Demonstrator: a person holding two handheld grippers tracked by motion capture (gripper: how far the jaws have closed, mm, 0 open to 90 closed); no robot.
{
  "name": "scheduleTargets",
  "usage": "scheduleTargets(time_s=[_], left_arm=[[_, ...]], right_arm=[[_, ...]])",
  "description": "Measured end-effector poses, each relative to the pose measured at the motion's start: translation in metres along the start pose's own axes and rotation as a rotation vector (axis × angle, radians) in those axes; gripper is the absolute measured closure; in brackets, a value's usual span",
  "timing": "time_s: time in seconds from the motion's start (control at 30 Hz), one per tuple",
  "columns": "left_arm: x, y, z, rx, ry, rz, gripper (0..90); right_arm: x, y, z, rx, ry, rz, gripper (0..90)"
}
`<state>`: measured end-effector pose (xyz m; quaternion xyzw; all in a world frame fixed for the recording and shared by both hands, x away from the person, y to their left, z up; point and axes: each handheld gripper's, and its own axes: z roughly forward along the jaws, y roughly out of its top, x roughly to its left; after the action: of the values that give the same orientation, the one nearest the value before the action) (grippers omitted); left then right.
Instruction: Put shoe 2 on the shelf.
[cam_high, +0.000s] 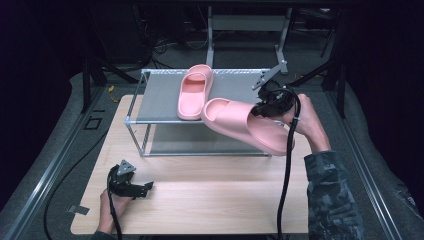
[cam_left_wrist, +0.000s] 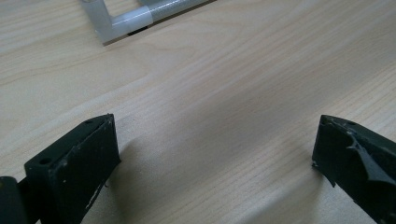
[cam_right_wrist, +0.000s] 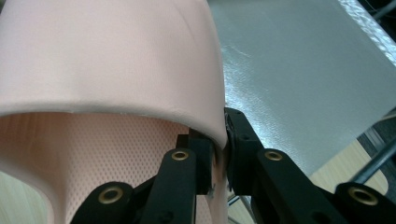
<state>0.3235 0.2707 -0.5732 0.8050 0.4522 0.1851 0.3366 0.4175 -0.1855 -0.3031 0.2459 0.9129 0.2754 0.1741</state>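
Note:
My right gripper (cam_high: 261, 109) is shut on the strap edge of a pink slipper (cam_high: 245, 124), holding it in the air in front of the rack's top shelf. In the right gripper view the two black jaws pinch the slipper's (cam_right_wrist: 112, 70) strap wall at my right gripper (cam_right_wrist: 220, 154). A second pink slipper (cam_high: 194, 92) lies on the grey top shelf (cam_high: 160, 100). Low at the left, my left gripper (cam_high: 145, 189) rests on the wooden table (cam_high: 210, 200), open. Between its fingertips (cam_left_wrist: 79, 163) there is only bare wood.
The two-tier metal rack (cam_high: 139, 131) stands at the back of the table, its lower shelf under the held slipper. A corner of its frame (cam_left_wrist: 122, 22) lies ahead of the left gripper. A black cable (cam_high: 287, 165) trails from the right gripper.

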Motion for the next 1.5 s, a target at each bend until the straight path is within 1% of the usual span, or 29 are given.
scheduleTargets(time_s=[0.13, 0.33, 0.5, 0.63, 0.73, 0.8, 0.83, 1.0, 1.07, 1.13, 1.17, 1.23, 1.27, 1.33, 1.4, 1.47, 1.5], left_arm=[[0.000, 0.000, 0.000, 0.000, 0.000, 0.000, 0.2], [0.000, 0.000, 0.000, 0.000, 0.000, 0.000, 0.2], [0.000, 0.000, 0.000, 0.000, 0.000, 0.000, 0.2], [0.000, 0.000, 0.000, 0.000, 0.000, 0.000, 0.2], [0.000, 0.000, 0.000, 0.000, 0.000, 0.000, 0.2], [0.000, 0.000, 0.000, 0.000, 0.000, 0.001, 0.2], [0.000, 0.000, 0.000, 0.000, 0.000, 0.000, 0.2], [0.000, 0.000, 0.000, 0.000, 0.000, 0.000, 0.2], [0.000, 0.000, 0.000, -0.001, -0.001, -0.002, 0.2], [0.000, 0.000, 0.000, 0.000, -0.002, -0.003, 0.2], [0.000, 0.000, 0.000, 0.000, -0.002, -0.003, 0.2], [0.000, 0.000, 0.000, 0.000, -0.002, -0.003, 0.2], [0.000, 0.000, 0.000, -0.001, -0.002, -0.003, 0.2], [0.000, 0.000, 0.000, 0.000, -0.001, -0.003, 0.2], [0.000, 0.000, 0.000, -0.001, 0.000, 0.000, 0.2], [0.000, 0.000, 0.000, 0.000, 0.000, 0.000, 0.2], [0.000, 0.000, 0.000, 0.000, 0.000, 0.000, 0.2]], right_arm=[[-0.004, 0.003, -0.003, -0.004, -0.050, 0.066, 82.6], [-0.008, 0.009, -0.006, 0.008, -0.099, 0.129, 82.6], [-0.011, 0.014, -0.006, 0.008, -0.139, 0.202, 82.5], [-0.012, 0.020, -0.005, 0.021, -0.184, 0.250, 82.5], [-0.013, 0.025, -0.004, 0.032, -0.203, 0.286, 82.5], [-0.014, 0.028, -0.003, 0.035, -0.216, 0.307, 82.5], [-0.015, 0.030, -0.001, 0.037, -0.213, 0.323, 82.5], [-0.016, 0.040, 0.008, 0.053, -0.239, 0.364, 82.5], [-0.018, 0.043, 0.012, 0.053, -0.238, 0.384, 82.5], [-0.019, 0.045, 0.016, 0.069, -0.250, 0.404, 82.6], [-0.021, 0.046, 0.018, 0.071, -0.238, 0.421, 82.6], [-0.024, 0.047, 0.021, 0.081, -0.257, 0.447, 82.6], [-0.024, 0.048, 0.022, 0.085, -0.266, 0.452, 82.6], [-0.028, 0.049, 0.026, 0.090, -0.260, 0.480, 82.6], [-0.031, 0.049, 0.030, 0.100, -0.274, 0.504, 82.6], [-0.036, 0.049, 0.035, 0.110, -0.276, 0.542, 82.5], [-0.038, 0.049, 0.038, 0.113, -0.285, 0.556, 82.5]])
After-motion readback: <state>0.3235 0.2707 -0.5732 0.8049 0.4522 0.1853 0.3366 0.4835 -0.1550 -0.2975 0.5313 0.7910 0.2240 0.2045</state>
